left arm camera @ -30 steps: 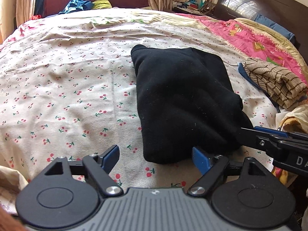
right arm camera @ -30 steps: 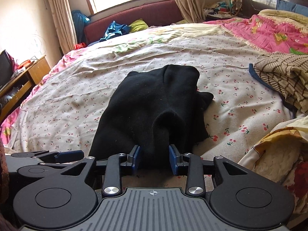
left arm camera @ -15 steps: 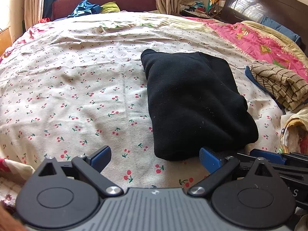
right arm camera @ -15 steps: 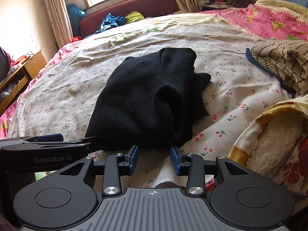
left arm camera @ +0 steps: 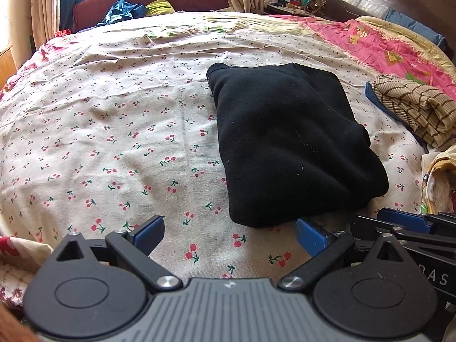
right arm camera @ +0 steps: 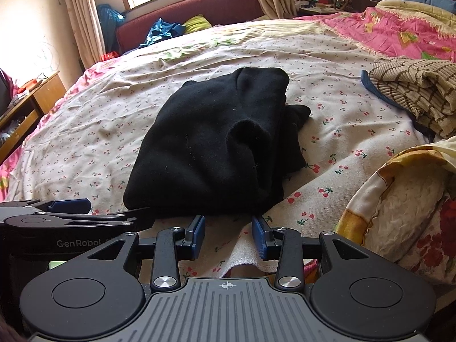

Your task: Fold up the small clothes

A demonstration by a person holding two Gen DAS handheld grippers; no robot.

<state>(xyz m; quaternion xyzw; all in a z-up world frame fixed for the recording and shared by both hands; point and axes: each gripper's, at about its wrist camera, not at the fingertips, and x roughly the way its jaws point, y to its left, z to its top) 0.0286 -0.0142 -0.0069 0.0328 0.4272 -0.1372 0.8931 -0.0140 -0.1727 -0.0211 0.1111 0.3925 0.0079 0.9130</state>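
A folded black garment (left arm camera: pixel 287 142) lies on the cherry-print bedsheet (left arm camera: pixel 114 131); it also shows in the right wrist view (right arm camera: pixel 216 145). My left gripper (left arm camera: pixel 229 232) is wide open and empty, just short of the garment's near edge. My right gripper (right arm camera: pixel 228 232) is open and empty, its blue pads just short of the garment's near edge. The right gripper's fingers (left arm camera: pixel 404 222) show at the lower right of the left wrist view. The left gripper's fingers (right arm camera: pixel 68 206) show at the left of the right wrist view.
A folded tan checked cloth (left arm camera: pixel 416 105) on a blue item lies to the right. A pink quilt (left arm camera: pixel 379 45) covers the far right. A yellow floral blanket (right arm camera: pixel 404 199) bulges at the near right. A maroon couch (right arm camera: pixel 199 5) with clothes stands beyond the bed; a wooden desk (right arm camera: pixel 25 108) stands left.
My right gripper let go of the black garment and opened. Both grippers drew back toward the near edge of the bed. The garment now lies flat and folded.
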